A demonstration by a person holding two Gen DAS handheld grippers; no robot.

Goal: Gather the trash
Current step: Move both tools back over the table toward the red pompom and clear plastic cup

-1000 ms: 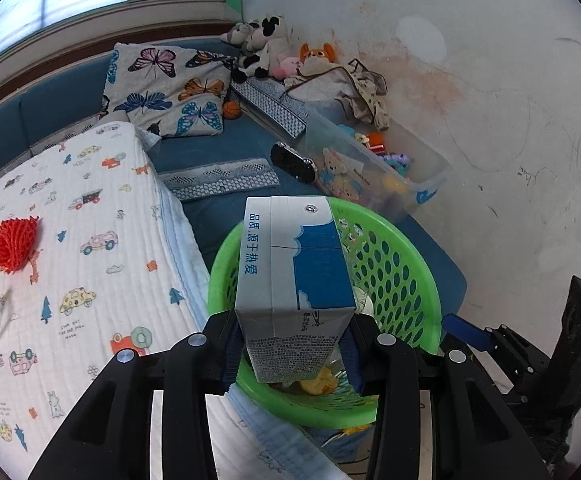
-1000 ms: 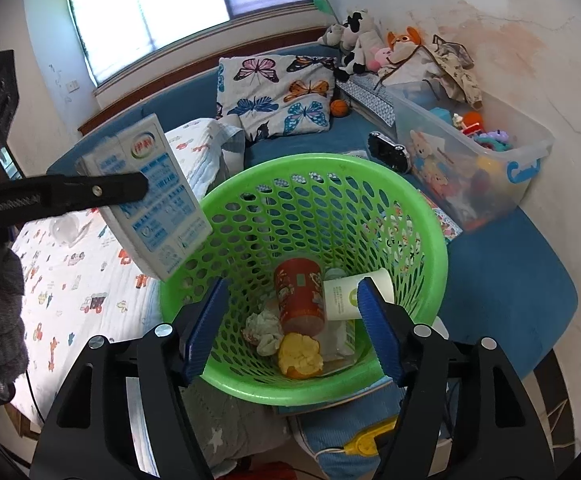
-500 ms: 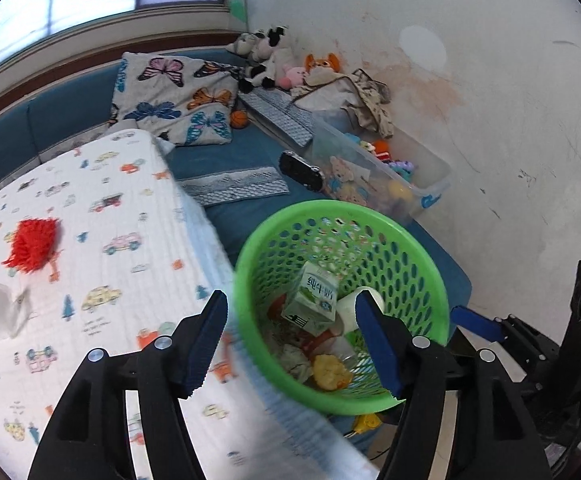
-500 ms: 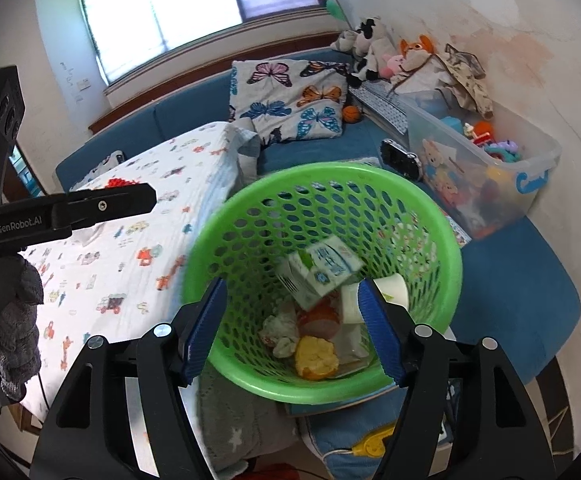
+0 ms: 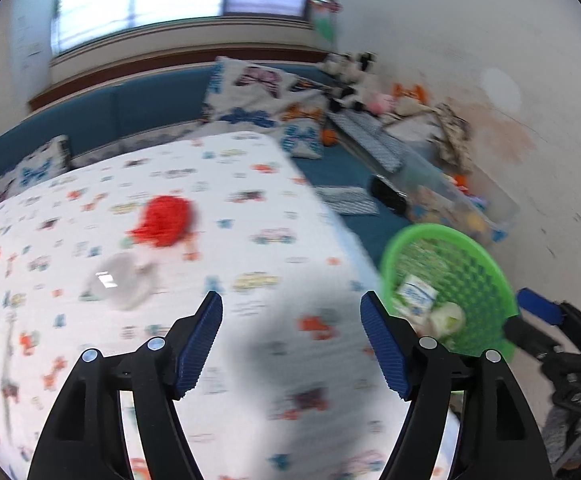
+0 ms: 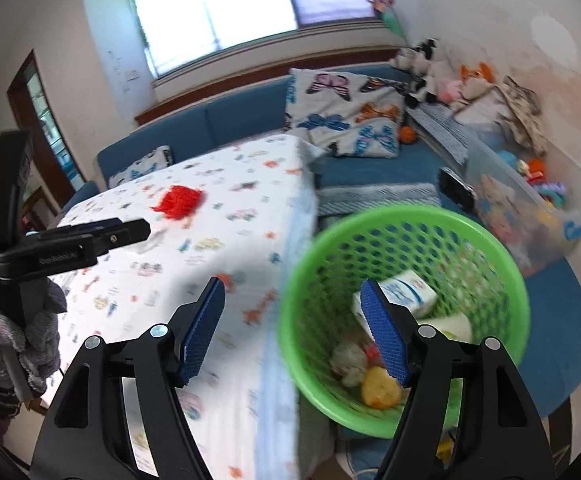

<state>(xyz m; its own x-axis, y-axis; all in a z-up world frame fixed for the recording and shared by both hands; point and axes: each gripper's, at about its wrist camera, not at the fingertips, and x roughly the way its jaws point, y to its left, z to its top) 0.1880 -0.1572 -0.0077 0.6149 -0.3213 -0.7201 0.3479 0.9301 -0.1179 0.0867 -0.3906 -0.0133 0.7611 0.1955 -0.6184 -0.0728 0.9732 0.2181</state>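
Observation:
The green perforated basket (image 5: 450, 234) (image 6: 410, 214) stands beside the bed-like table. In it lie a blue-and-white milk carton (image 5: 414, 292) (image 6: 408, 286), a white cup (image 6: 450, 326), a crumpled white wad (image 6: 350, 360) and a yellow scrap (image 6: 380, 390). On the patterned sheet (image 5: 250, 184) rest a red mesh piece (image 5: 166, 220) (image 6: 180, 200) and a clear plastic item (image 5: 120, 280). My left gripper (image 5: 291, 298) hovers over the sheet, its jaws opening with nothing between them. My right gripper (image 6: 293, 283) stands open and empty over the basket's left rim.
A clear toy bin (image 6: 530, 208) sits right of the basket on the blue couch (image 6: 218, 124). Butterfly pillows (image 6: 346, 116), plush toys (image 6: 422, 64) and a black device (image 6: 456, 190) lie behind. A gloved hand (image 6: 30, 340) holds the left gripper.
My left gripper let go of the milk carton, which dropped into the basket, then swung left over the sheet. The right gripper also shifted left and rose, still open.

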